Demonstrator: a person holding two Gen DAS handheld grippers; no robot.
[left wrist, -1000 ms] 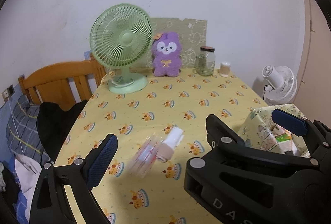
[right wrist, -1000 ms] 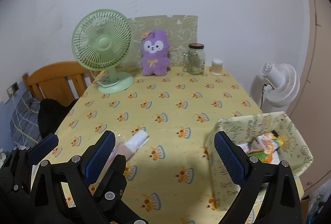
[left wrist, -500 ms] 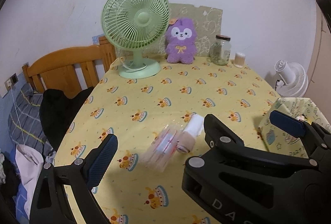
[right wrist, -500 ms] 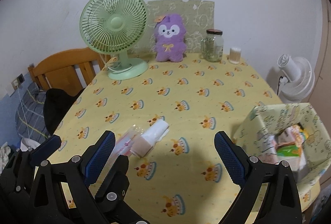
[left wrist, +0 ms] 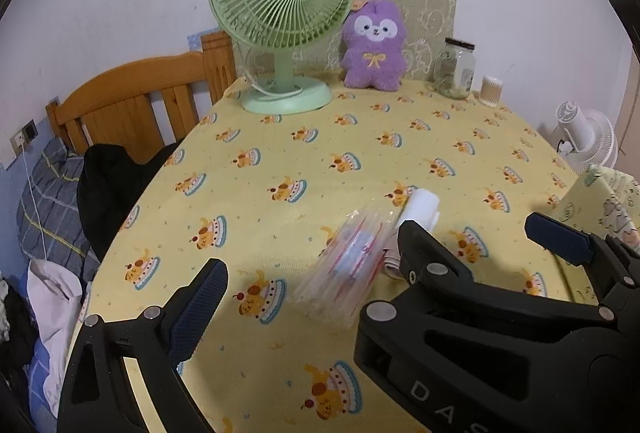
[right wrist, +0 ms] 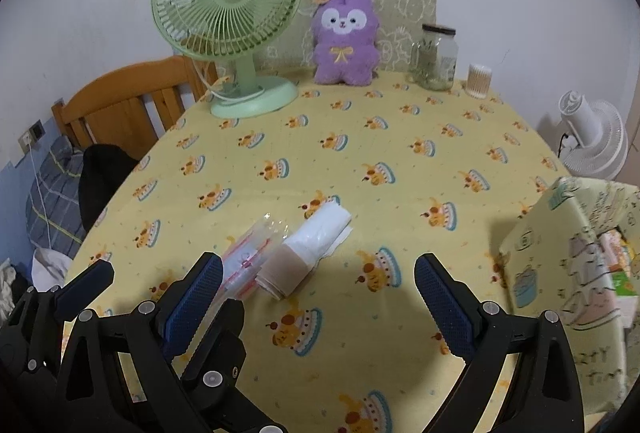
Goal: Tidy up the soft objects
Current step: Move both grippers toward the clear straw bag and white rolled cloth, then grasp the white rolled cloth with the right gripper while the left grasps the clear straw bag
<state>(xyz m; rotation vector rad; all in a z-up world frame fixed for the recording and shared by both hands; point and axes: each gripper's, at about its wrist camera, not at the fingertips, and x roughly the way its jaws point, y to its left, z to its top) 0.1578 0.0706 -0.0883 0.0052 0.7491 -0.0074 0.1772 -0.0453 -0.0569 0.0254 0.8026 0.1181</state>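
Observation:
A clear plastic packet with red print (left wrist: 352, 261) (right wrist: 244, 261) and a white roll with a tan band (right wrist: 306, 245) (left wrist: 418, 211) lie side by side on the yellow tablecloth (right wrist: 360, 137). A purple plush toy (right wrist: 346, 37) (left wrist: 374, 45) sits at the table's far edge. A patterned fabric basket (right wrist: 576, 261) (left wrist: 600, 201) stands at the right. My left gripper (left wrist: 308, 297) is open and empty just before the packet. My right gripper (right wrist: 318, 297) is open and empty just before the roll.
A green desk fan (right wrist: 228, 13) stands at the back left, with a glass jar (right wrist: 434, 57) and a small cotton-swab tub (right wrist: 479, 81) at the back right. A wooden bed frame (left wrist: 132, 105) and dark clothing (left wrist: 108, 189) lie left of the table. A white floor fan (right wrist: 592, 141) is at the right.
Both grippers have moved forward and lower toward the packet and roll, which now appear larger and nearer. Both stay open. Nothing on the table moved.

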